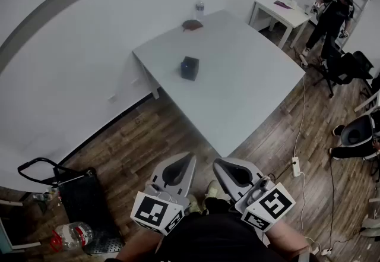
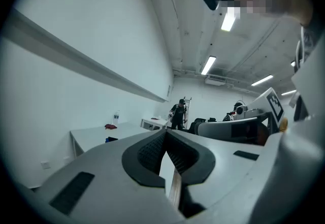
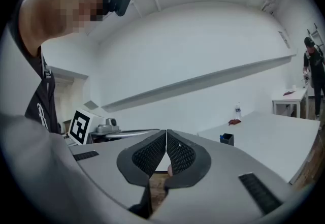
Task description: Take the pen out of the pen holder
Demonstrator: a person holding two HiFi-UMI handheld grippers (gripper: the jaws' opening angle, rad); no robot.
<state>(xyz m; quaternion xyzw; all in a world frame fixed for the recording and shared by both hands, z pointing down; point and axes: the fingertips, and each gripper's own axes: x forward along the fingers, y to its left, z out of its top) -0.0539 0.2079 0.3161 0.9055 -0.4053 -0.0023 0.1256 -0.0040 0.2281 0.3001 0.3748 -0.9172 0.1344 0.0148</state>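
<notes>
A small dark square pen holder (image 1: 189, 68) stands on the white table (image 1: 249, 94), toward its far left side; something blue shows at its rim in the right gripper view (image 3: 226, 138). Any pen in it is too small to make out. Both grippers are held low near the person's body, well short of the table over the wooden floor. The left gripper (image 1: 189, 158) is shut and empty, its tips meeting (image 2: 165, 132). The right gripper (image 1: 217, 164) is likewise shut with nothing between its fingertips (image 3: 166, 132).
A water bottle (image 1: 199, 8) and a dark red cloth (image 1: 192, 25) lie at the table's far edge. A second white table (image 1: 281, 13) and a standing person (image 1: 330, 16) are at back right. A black cart (image 1: 80, 195) stands at left; chairs (image 1: 358, 130) and a cable (image 1: 297, 136) at right.
</notes>
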